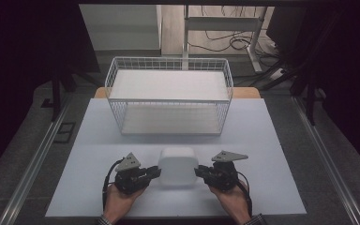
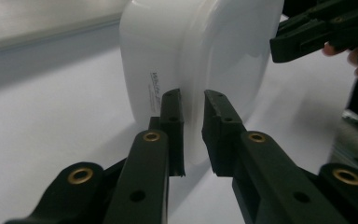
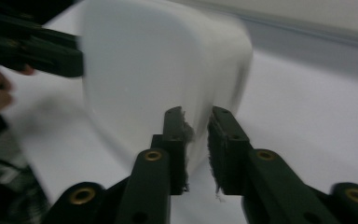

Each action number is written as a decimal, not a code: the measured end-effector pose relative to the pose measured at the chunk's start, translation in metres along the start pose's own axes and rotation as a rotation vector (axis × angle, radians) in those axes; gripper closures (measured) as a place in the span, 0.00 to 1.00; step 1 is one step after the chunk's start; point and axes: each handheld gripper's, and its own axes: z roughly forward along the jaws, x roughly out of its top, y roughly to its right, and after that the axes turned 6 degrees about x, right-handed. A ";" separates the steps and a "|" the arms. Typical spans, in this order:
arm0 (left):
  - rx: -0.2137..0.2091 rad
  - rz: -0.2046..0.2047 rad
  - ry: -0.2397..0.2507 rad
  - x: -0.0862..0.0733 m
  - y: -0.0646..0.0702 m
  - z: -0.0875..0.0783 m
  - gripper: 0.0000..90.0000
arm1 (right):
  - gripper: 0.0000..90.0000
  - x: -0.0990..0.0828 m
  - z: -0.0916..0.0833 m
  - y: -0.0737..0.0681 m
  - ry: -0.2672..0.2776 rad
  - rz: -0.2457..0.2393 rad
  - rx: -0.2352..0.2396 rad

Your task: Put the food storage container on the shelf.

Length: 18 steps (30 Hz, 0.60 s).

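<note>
A white rounded box (image 1: 177, 166) stands on the pale table sheet (image 1: 262, 140) near the front edge. My left gripper (image 1: 155, 171) meets its left side and my right gripper (image 1: 198, 171) its right side. In the left gripper view the box (image 2: 191, 46) fills the middle, and the jaws of that gripper (image 2: 193, 100) stand narrowly apart around a thin seam on its wall. The right gripper view shows the box (image 3: 158, 70) blurred, with that gripper (image 3: 196, 116) pinching its lower edge. Each view also shows the opposite gripper against the box's far side.
A white wire basket (image 1: 168, 100) stands behind the box at the middle of the sheet, with a white board as its floor. Beyond the table are a desk frame and cables on the floor. Metal rails run along both sides of the table.
</note>
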 end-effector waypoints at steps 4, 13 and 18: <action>-0.009 -0.022 0.032 0.003 -0.003 -0.001 0.89 | 0.85 0.000 -0.001 0.000 0.040 0.002 -0.012; -0.015 -0.031 0.057 0.011 -0.009 -0.005 0.89 | 0.86 0.010 -0.007 -0.004 0.104 -0.048 -0.011; -0.004 -0.026 0.063 0.019 -0.013 -0.005 0.89 | 0.86 0.018 -0.007 -0.003 0.116 -0.064 -0.015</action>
